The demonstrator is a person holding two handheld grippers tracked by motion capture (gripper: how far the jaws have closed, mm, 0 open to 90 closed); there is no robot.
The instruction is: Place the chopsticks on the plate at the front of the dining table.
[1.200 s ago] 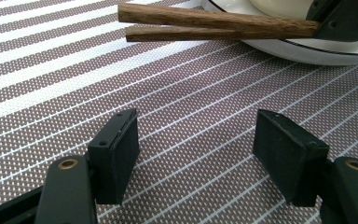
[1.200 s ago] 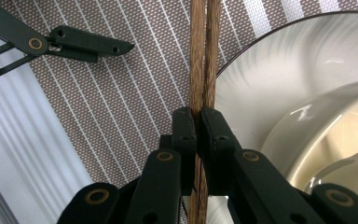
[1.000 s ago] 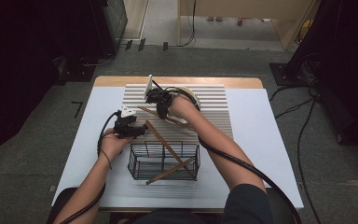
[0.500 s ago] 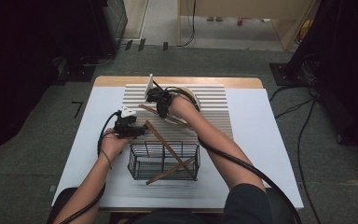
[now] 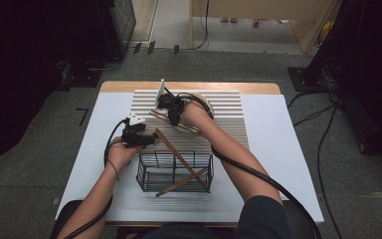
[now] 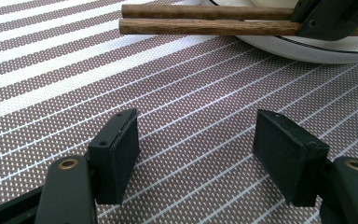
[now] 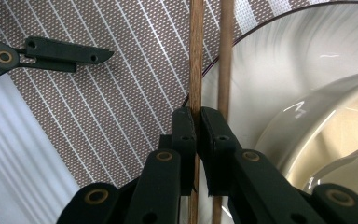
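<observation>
Wooden chopstick clamped in the right tool beside a white bowl; left tool gapes empty over the striped mat.

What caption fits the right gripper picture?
Right gripper pinches one wooden chopstick beside another lying across a white plate.

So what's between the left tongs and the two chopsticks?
Only bare striped mat, from the left tongs to the chopsticks, in the left gripper view.
</observation>
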